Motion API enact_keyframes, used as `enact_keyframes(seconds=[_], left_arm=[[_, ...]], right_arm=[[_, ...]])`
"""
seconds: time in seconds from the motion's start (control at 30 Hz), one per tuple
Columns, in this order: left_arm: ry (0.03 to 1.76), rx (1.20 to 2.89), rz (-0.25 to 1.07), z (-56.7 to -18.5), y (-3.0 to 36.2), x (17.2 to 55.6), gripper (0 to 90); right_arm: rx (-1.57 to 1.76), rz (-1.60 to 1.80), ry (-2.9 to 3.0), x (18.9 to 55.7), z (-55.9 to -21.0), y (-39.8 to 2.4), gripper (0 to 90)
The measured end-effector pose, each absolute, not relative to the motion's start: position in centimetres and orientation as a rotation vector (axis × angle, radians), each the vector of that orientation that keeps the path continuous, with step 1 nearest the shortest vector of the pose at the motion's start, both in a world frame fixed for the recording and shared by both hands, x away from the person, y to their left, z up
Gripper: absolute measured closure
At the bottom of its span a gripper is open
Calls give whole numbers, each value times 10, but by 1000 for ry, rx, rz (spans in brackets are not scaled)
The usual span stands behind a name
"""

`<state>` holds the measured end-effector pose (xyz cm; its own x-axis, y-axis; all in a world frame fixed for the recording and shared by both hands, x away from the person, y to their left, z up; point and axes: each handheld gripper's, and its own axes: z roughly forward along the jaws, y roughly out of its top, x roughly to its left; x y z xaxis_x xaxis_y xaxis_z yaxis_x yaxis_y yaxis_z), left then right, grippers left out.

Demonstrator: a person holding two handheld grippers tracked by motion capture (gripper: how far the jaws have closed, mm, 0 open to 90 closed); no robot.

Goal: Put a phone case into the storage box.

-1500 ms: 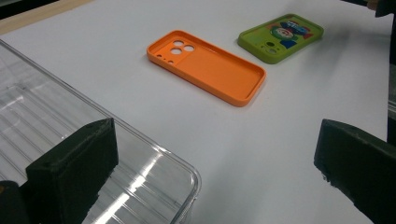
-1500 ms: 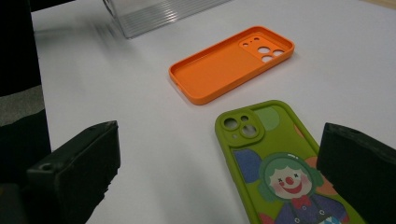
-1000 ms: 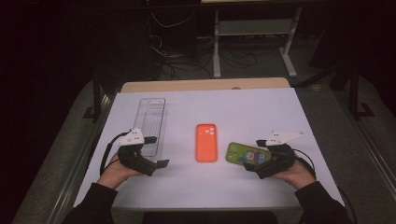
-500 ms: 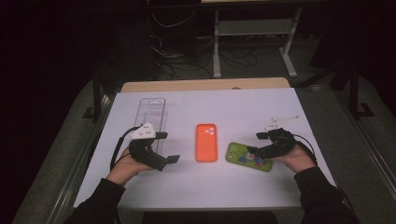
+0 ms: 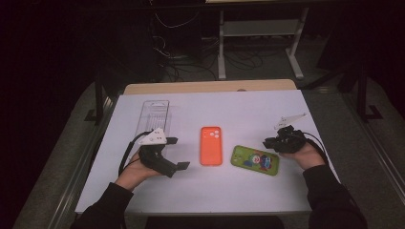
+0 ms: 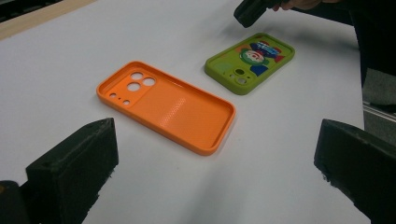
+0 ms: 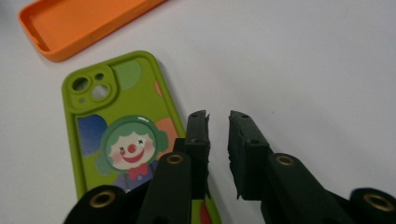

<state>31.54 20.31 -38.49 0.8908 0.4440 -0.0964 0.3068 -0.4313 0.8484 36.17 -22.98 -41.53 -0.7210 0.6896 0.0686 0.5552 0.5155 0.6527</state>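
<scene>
Shifted off the green phone case (image 5: 255, 160) toward the table's right edge, right gripper (image 7: 218, 122) — jaws just closing, nearly together, nothing between — while left gripper (image 5: 173, 153) gapes empty near orange phone case (image 5: 211, 145).

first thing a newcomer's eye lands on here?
The orange phone case at the middle of the white table, lying with its hollow side up, and the green phone case with a cartoon clown to its right. Next, the right gripper, jaws nearly together with nothing between them, at the green case's edge, having just been closing. The left gripper stands wide open, aimed at the orange case.
</scene>
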Motion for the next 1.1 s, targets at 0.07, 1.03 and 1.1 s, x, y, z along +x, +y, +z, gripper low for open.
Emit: enact_keyframes(seconds=[0.07, 1.03, 1.1], left_arm=[[539, 2052, 173, -385, 203, 316, 0], [544, 2055, 162, -386, 203, 315, 0], [545, 2057, 160, -386, 203, 315, 0]], right_arm=[[1070, 986, 2574, 363, -417, -231, 828], [1000, 832, 2699, 364, -435, -233, 882], [998, 831, 2701, 362, -435, -232, 882]])
